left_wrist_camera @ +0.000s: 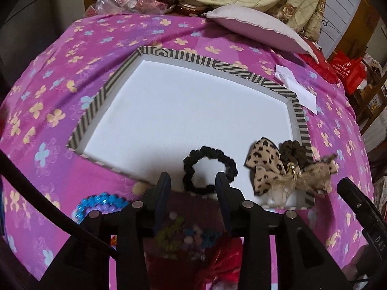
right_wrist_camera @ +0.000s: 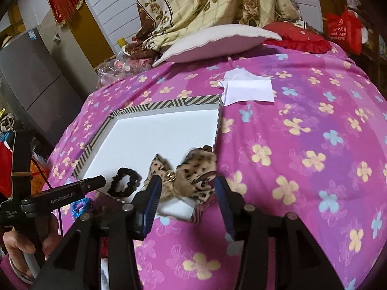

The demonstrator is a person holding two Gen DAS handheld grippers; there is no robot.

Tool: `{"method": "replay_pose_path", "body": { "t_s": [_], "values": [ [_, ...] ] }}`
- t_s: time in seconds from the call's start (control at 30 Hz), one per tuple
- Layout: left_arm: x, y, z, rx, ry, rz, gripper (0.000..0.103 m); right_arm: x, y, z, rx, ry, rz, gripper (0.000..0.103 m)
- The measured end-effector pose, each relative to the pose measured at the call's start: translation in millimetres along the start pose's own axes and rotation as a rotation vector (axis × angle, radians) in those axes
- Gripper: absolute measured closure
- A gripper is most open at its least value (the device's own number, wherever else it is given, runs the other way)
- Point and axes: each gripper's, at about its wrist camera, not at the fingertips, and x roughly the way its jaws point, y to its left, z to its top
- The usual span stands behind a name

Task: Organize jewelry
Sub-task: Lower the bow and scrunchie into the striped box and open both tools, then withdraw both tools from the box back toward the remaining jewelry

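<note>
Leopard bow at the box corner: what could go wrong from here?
1. The leopard bow sits at the near corner of the striped box, partly draped over the rim; a nudge from the open right gripper might tip it onto the bedspread.
2. It lies against a brown scrunchie, so a grab may catch both.
3. The black scrunchie sits just ahead of the open left gripper and could get dragged.

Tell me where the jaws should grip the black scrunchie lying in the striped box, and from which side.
Grip the black scrunchie on its near arc, coming from above with one jaw inside the ring and one outside. It lies flat on the white floor of the striped box, so its band is thin and the open centre leaves room for a jaw.
</note>
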Motion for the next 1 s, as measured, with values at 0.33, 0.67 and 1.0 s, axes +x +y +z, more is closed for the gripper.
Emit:
{"method": "replay_pose_path", "body": {
  "t_s": [0.33,0.67,1.0],
  "values": [
    [-38,8,-32,0.024,-0.071,0.057,0.06,-23,32,-25,-0.051,-0.003,0.033,0.051],
    [-68,18,-69,0.031,-0.128,0.105,0.06,-33,62,-54,-0.086,0.017,0.043,0.049],
    [-89,28,-94,0.005,-0.161,0.116,0.06,-50,87,-69,-0.139,0.008,0.038,0.043]
  ]
}}
